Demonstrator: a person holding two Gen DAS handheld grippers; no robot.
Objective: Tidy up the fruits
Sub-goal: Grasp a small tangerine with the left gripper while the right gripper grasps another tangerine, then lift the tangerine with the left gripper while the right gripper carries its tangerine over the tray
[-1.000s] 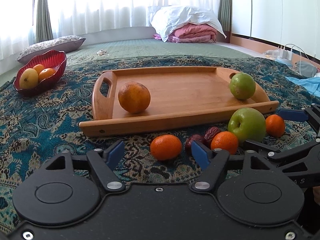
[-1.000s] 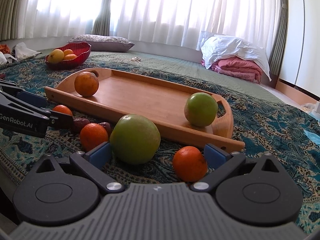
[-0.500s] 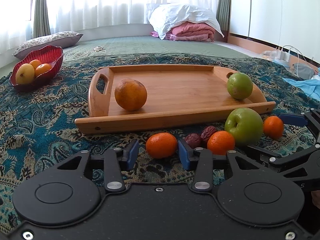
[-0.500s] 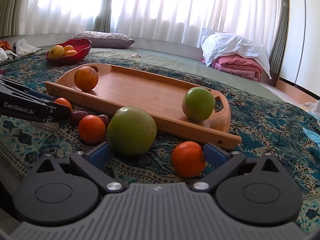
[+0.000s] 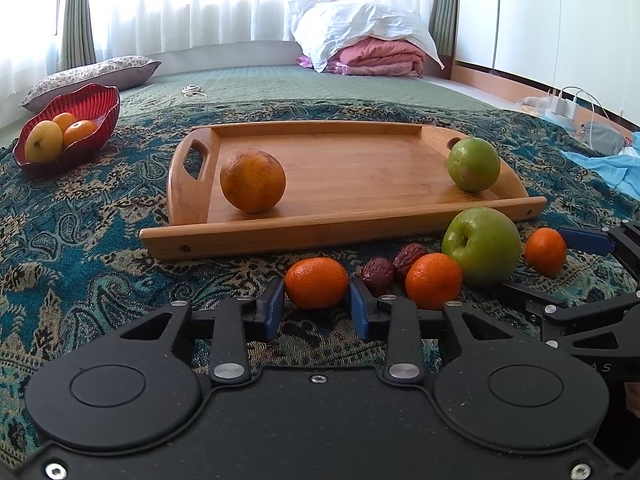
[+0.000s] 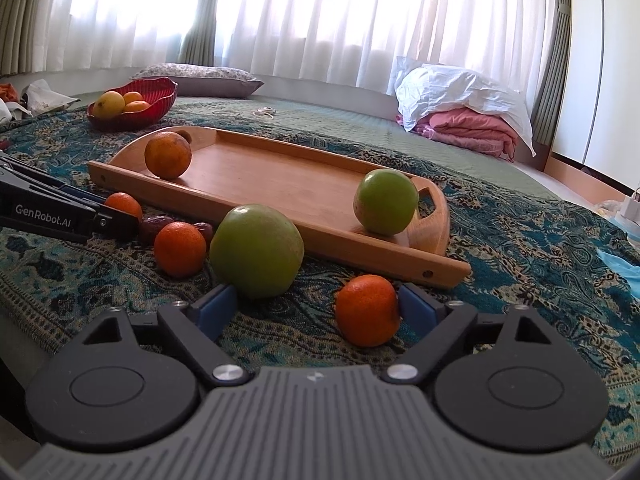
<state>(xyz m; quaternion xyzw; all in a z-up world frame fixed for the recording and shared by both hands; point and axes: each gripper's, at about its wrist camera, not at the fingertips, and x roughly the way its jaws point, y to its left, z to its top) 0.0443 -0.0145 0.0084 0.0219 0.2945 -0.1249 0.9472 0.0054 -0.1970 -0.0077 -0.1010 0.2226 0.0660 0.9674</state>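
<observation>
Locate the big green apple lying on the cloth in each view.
Left wrist view: the big green apple sits right of centre, just in front of the tray's near right corner.
Right wrist view: it sits left of centre, close to the camera.
Shared landmark: the wooden tray behind it.

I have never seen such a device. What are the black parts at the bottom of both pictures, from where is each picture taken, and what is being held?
Each black part is a hand-held two-finger gripper with its own camera looking along blue-padded fingers.

In the left view, the left gripper has its pads beside a mandarin; whether they touch it is unclear.

In the right view, the right gripper is wide open, holding nothing, with a green apple and another mandarin between its fingers.

On the patterned cloth lies a wooden tray holding an orange and a second green apple.
</observation>
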